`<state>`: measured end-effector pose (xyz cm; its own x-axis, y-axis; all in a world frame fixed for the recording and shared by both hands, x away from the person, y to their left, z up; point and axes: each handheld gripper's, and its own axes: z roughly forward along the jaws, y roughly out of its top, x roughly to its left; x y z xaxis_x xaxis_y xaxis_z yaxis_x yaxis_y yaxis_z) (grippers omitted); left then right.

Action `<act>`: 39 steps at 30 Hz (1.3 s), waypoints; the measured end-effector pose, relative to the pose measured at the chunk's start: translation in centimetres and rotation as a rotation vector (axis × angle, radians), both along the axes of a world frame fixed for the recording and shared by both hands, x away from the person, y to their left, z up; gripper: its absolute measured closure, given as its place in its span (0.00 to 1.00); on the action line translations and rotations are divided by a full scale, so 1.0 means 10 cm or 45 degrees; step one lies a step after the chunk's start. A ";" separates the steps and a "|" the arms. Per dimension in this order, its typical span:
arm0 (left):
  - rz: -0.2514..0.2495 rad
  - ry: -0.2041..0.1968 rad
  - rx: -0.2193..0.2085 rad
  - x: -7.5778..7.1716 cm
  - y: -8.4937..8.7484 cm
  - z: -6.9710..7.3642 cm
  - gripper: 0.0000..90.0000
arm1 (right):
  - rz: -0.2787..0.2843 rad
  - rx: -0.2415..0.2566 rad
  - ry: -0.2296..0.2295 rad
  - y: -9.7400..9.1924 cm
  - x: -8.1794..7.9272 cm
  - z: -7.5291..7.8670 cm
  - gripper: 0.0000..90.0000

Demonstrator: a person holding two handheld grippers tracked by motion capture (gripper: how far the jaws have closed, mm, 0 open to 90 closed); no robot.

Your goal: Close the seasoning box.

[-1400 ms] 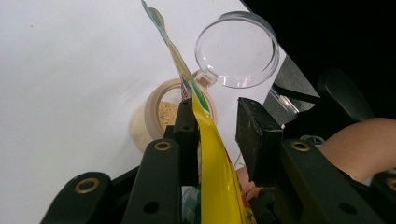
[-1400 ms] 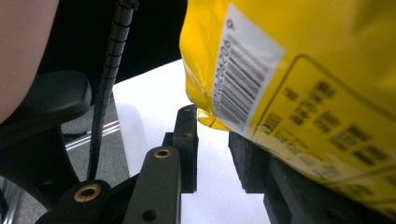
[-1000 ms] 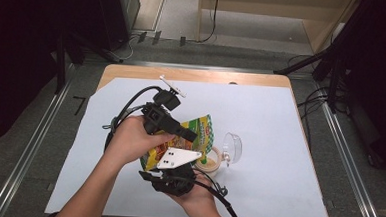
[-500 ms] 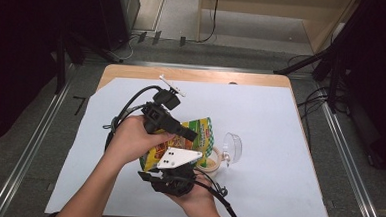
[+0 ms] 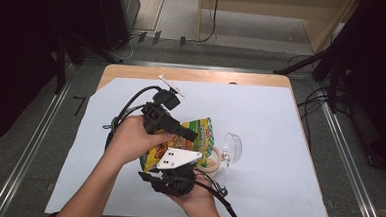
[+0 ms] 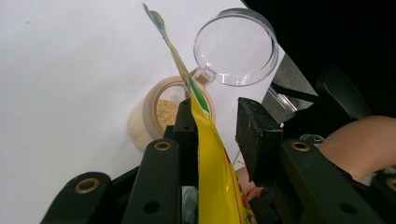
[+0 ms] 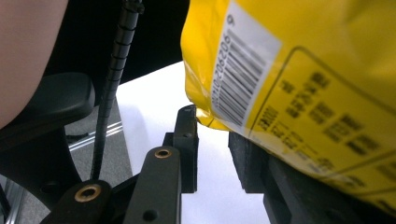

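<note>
**Pouch held over the jar, some powder already in**

Nearest the person, the right tool [image 5: 173, 173] sits under the low end of the yellow snack pouch [image 5: 179, 145]. In the right gripper view the barcode side of the pouch [image 7: 299, 93] lies over the right-hand jaw, and its bottom corner dips into the gap between the jaws. The jaws stand partly apart, and whether they pinch the corner cannot be told from here.

Just beyond it, the left tool [image 5: 172, 127] reaches across the upper part of the pouch. In the left gripper view the pouch's edge [image 6: 205, 140] runs up between the jaws, lying against the left-hand jaw with a clear gap to the right-hand one. So this tool looks open around the pouch rather than clamped on it, though contact on the left side leaves some doubt.

Ahead of the left tool's jaws stands a small beige jar [image 6: 159, 112] on the white counter [image 5: 280, 123], its hinged clear lid [image 6: 236, 46] flipped open and standing up behind it. The pouch's torn top corner points over the jar's mouth.

Pale yellow powder shows inside the jar, so filling seems under way. The jar looks only partly filled; likely left are finishing the pour, setting the pouch down and shutting the lid.
</note>
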<state>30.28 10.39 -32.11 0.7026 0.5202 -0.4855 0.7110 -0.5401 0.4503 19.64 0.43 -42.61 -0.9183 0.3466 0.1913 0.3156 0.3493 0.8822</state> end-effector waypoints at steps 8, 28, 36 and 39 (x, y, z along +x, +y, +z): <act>0.001 -0.002 -0.002 0.00 0.00 0.00 0.78 | -0.002 -0.012 -0.006 0.00 0.01 -0.01 0.83; 0.006 -0.006 -0.001 -0.01 -0.01 0.00 0.78 | -0.002 -0.012 -0.011 -0.01 0.00 0.00 0.82; 0.009 -0.009 0.000 0.02 -0.01 0.00 0.78 | 0.001 0.000 0.002 -0.01 0.00 0.03 0.82; 0.006 -0.016 0.001 0.03 -0.02 0.01 0.78 | -0.002 0.004 0.011 -0.01 0.00 0.04 0.82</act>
<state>30.56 10.22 -32.05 0.7059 0.5244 -0.4762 0.7081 -0.5370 0.4584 19.68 0.32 -42.26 -0.9161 0.3473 0.2004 0.3239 0.3462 0.8805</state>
